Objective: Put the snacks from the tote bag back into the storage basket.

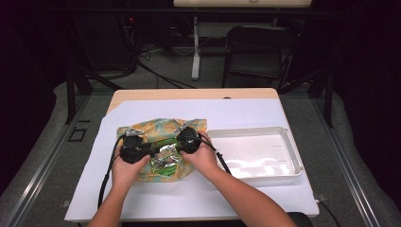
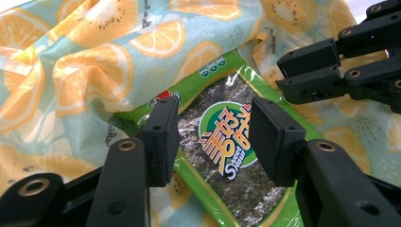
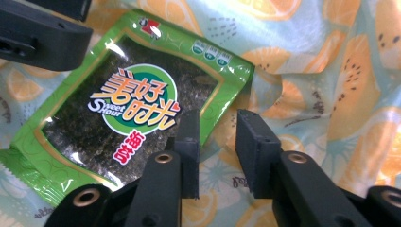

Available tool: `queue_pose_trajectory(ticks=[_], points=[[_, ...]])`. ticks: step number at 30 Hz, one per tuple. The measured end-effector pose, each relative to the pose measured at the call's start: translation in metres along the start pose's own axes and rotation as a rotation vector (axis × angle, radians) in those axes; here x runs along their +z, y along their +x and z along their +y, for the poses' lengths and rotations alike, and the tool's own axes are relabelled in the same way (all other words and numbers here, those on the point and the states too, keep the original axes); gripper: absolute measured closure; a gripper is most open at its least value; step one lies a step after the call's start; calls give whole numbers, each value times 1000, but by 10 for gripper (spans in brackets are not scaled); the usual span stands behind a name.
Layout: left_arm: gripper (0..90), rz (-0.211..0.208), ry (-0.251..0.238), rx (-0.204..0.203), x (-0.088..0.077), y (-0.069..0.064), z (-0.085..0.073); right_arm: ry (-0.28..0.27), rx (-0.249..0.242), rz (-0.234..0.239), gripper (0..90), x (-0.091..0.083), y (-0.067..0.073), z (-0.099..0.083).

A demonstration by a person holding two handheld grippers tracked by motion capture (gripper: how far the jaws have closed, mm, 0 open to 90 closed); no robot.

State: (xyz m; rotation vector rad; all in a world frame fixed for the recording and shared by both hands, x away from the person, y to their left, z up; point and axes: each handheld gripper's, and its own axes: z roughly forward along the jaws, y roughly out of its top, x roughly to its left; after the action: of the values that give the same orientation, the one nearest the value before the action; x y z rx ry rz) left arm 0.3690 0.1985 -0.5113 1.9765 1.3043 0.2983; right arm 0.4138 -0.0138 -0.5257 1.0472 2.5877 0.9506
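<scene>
**Seaweed pack on fruit-print bag, both hand-held grippers released**

A green seaweed pack (image 1: 164, 160) is seen lying flat on a fruit-print cloth bag (image 1: 161, 128), which is spread on white paper (image 1: 142, 198) covering the table (image 1: 189, 93). The pack is placed mid-bag, toward the near edge, between the two hands.

Left hand-held gripper (image 2: 213, 137): jaws apart, hovering over the pack's label with one pad on each side of it. No pad contact is visible, so nothing is judged held. In the high view it (image 1: 135, 150) is at the pack's left edge.

Right hand-held gripper (image 3: 217, 151): jaws apart with a narrow gap, positioned just past the pack's corner, over the bag. Nothing is gripped; only cloth is seen between the pads. In the high view it (image 1: 188, 140) is at the pack's upper right.

Why this layout, as a judgement: the grippers are set on opposite sides of the pack, probably so one can take the pack while the other handles the bag. The bag's cloth is bunched along the pack's far edge, which suggests the opening is there, but the mouth itself cannot be made out.

A white tray (image 1: 288, 142) is set just right of the bag, touching or nearly so.

Risk: the pack's film is glossy and thin, so a slip on pinch is likely.
</scene>
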Motion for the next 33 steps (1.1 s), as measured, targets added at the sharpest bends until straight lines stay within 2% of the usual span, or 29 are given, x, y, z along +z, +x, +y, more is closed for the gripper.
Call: queue_pose_trajectory(ticks=[3, 6, 12, 18, 25, 33], points=[[491, 0, 13, -16, 1, 2, -1, -4, 4, -2, 754, 1, 1, 0], [460, -5, 46, -28, 4, 6, -2, -1, 2, -1, 769, 1, 1, 0], [445, -1, 69, -52, 7, 12, -5, 8, -10, 11, 795, 3, 4, 0], [444, -24, 94, -89, 9, 16, -7, 12, -19, 12, 817, 5, 6, -1], [441, -39, 110, -107, 12, 17, -8, 9, -20, 5, 826, 7, 9, -2], [407, -47, 133, -105, 16, 15, -9, 8, -11, 11, 831, 7, 7, -3]])
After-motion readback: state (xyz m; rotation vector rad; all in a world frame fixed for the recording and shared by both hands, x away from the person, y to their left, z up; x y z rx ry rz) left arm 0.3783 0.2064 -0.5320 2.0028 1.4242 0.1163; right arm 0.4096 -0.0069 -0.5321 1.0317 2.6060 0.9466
